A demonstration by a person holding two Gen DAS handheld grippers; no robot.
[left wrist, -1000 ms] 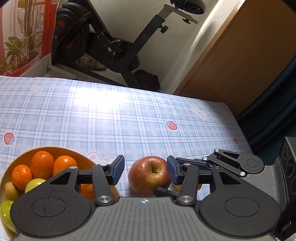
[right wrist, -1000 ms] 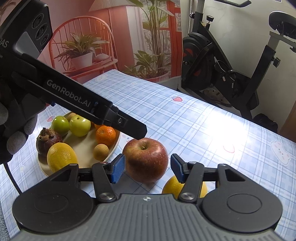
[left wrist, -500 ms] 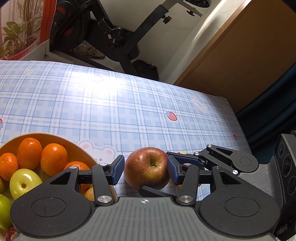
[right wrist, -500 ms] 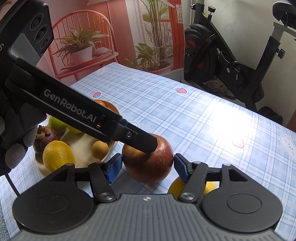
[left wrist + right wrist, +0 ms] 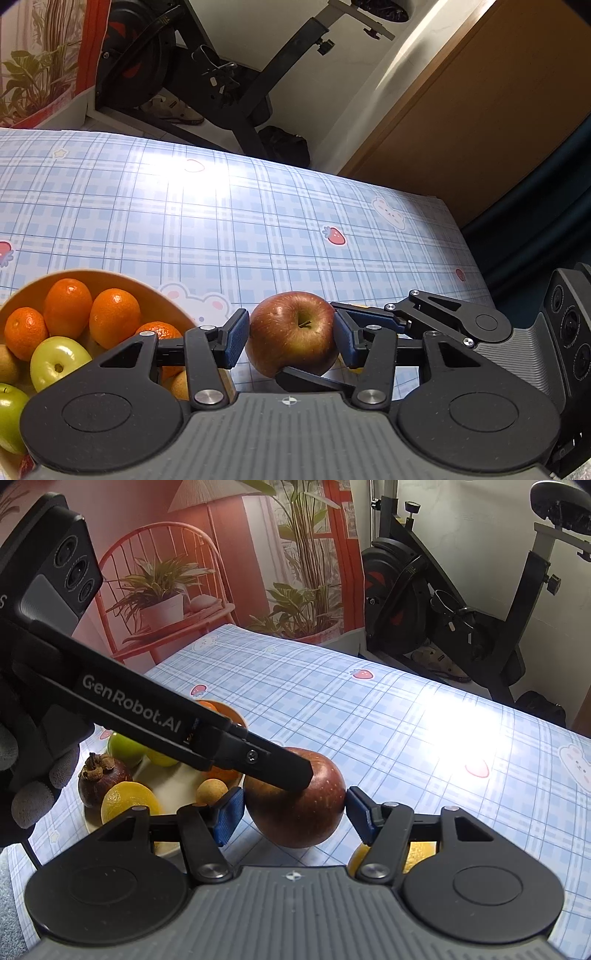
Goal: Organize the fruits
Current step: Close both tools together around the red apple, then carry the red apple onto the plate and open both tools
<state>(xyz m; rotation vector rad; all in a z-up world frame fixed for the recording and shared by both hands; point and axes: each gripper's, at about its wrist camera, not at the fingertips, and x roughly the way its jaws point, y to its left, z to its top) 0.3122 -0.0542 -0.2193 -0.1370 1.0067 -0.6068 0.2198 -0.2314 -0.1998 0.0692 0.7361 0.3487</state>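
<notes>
A red apple (image 5: 293, 332) (image 5: 299, 805) sits on the blue checked tablecloth, just right of an orange bowl (image 5: 122, 280) (image 5: 225, 710) holding oranges, green apples, a lemon and a mangosteen. My left gripper (image 5: 290, 334) is open with its blue pads either side of the apple, the right pad touching it. My right gripper (image 5: 293, 812) is open around the same apple from another side, pads close to its skin. The left gripper's finger (image 5: 280, 764) lies across the apple's top in the right wrist view. A yellow fruit (image 5: 417, 853) lies partly hidden under my right gripper.
The tablecloth (image 5: 221, 206) stretches back to the far edge. An exercise bike (image 5: 221, 77) stands behind the table. A brown cabinet (image 5: 480, 110) is at the right, a red plant mural (image 5: 184, 572) at the left.
Both grippers have moved in around the apple. The left gripper's finger, earlier above and left of the apple, now crosses its top. The bowl has shifted in the left view.
</notes>
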